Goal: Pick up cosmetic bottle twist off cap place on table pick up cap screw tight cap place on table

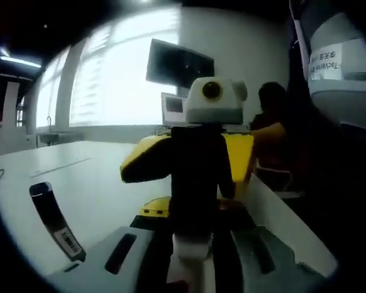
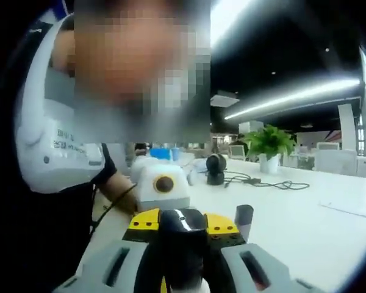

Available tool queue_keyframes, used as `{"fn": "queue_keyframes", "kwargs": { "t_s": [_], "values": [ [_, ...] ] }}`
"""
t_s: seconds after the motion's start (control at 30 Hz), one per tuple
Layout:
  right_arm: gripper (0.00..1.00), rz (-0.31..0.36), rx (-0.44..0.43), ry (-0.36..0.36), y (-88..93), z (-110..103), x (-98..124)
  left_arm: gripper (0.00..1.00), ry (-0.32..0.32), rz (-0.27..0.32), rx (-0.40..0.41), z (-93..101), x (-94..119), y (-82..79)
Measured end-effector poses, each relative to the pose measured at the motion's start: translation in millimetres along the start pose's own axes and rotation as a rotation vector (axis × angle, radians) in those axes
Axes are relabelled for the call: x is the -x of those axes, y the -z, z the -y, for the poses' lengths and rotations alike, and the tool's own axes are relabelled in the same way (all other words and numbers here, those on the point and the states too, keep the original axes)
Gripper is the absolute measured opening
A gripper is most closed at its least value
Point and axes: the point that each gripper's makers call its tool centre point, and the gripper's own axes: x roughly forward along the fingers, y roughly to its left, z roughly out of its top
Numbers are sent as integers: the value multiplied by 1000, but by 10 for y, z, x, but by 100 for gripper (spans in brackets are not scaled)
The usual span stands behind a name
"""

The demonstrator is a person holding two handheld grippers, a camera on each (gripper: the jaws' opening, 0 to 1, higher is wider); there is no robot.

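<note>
The two grippers face each other over the white table [image 1: 79, 177] with the cosmetic bottle between them. In the left gripper view, my left gripper [image 1: 192, 247] is shut on the bottle's pale end [image 1: 192, 251]. The yellow-and-black right gripper [image 1: 198, 177] comes straight at it from above and hides the rest of the bottle. In the right gripper view, my right gripper [image 2: 183, 253] is shut on the bottle's dark glossy cap end [image 2: 183, 235]. The yellow left gripper [image 2: 147, 221] sits just behind the cap.
A black strip with a barcode label [image 1: 53, 221] lies on the table at left. A monitor [image 1: 180, 64], a laptop [image 1: 172, 108] and a seated person [image 1: 271, 122] are behind. The right gripper view has a potted plant [image 2: 269, 143], a black round device [image 2: 215, 169], cables [image 2: 262, 181] and the person's torso [image 2: 49, 146].
</note>
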Motion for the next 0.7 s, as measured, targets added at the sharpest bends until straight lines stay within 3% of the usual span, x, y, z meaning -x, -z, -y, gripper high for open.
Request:
{"fn": "queue_keyframes", "kwargs": {
  "t_s": [0.13, 0.27, 0.3, 0.6, 0.7],
  "values": [
    [17, -2, 2, -1, 15, 137, -20, 13, 13, 7, 4, 10, -6, -2],
    [17, 1, 4, -5, 10, 129, -25, 13, 16, 12, 8, 4, -6, -3],
    [17, 2, 3, -9, 83, -320, -362, 13, 18, 15, 9, -1, -6, -3],
    [18, 13, 0, -20, 89, -346, -411, 14, 20, 22, 23, -26, -7, -2],
    [19, -17, 34, -32, 139, -358, -400, 14, 24, 26, 16, -23, -5, -4]
  ]
}}
